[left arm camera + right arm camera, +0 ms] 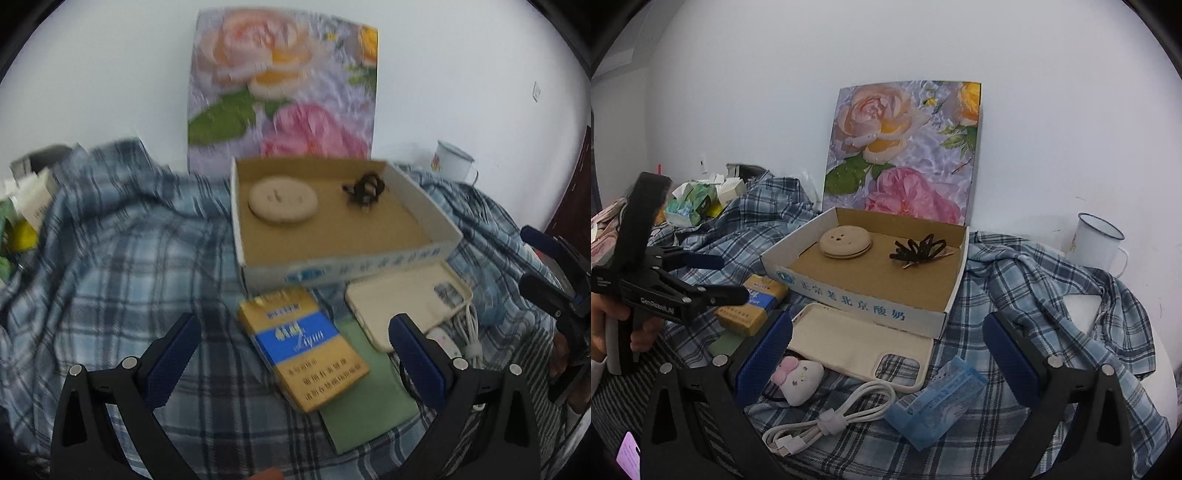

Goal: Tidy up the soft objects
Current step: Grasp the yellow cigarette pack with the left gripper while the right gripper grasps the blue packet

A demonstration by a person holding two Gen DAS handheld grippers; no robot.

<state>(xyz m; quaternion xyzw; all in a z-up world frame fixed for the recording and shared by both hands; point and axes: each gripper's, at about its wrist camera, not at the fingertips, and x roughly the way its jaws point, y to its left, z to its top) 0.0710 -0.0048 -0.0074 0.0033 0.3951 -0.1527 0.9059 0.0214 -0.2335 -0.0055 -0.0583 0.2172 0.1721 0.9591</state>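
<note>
Left hand-held gripper [729, 278]: jaws parted, empty, over gold-and-blue cigarette pack [303, 347]. Cream silicone phone case [857, 345]: flat on plaid cloth [1015, 280], at 6 o'clock of shallow cardboard box [871, 295]. Right hand-held gripper [886, 354]: jaws wide, empty, above small white plush [798, 377].

We see soft woven plaid cloth [1015, 280] under a matt cardboard tray [871, 295]. The phone case [849, 343] looks smooth and rubbery, the cigarette pack [303, 347] glossy, the plush toy [798, 376] fuzzy, the mug [1097, 240] shiny enamel.
</note>
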